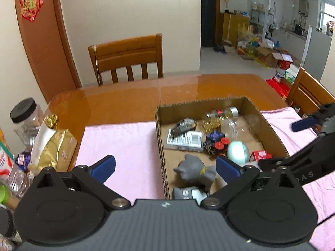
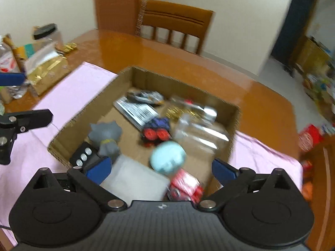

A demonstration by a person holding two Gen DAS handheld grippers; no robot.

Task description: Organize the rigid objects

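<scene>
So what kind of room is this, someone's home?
Most likely a home dining room: a wooden dining table with matching chairs, and what looks like a kitchen through the doorway.

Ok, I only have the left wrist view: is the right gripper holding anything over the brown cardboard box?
Observer: No. The right gripper is open above the brown cardboard box, with nothing gripped between its blue pads.
Operator: What lies at the box's near wall, hidden at the bottom of my picture?
Observer: A flat white translucent case, lying in the near part of the box.
Operator: And the dark thing by the grey toy figure?
Observer: A black remote with three round silver buttons, face up, beside the grey toy figure.
</scene>
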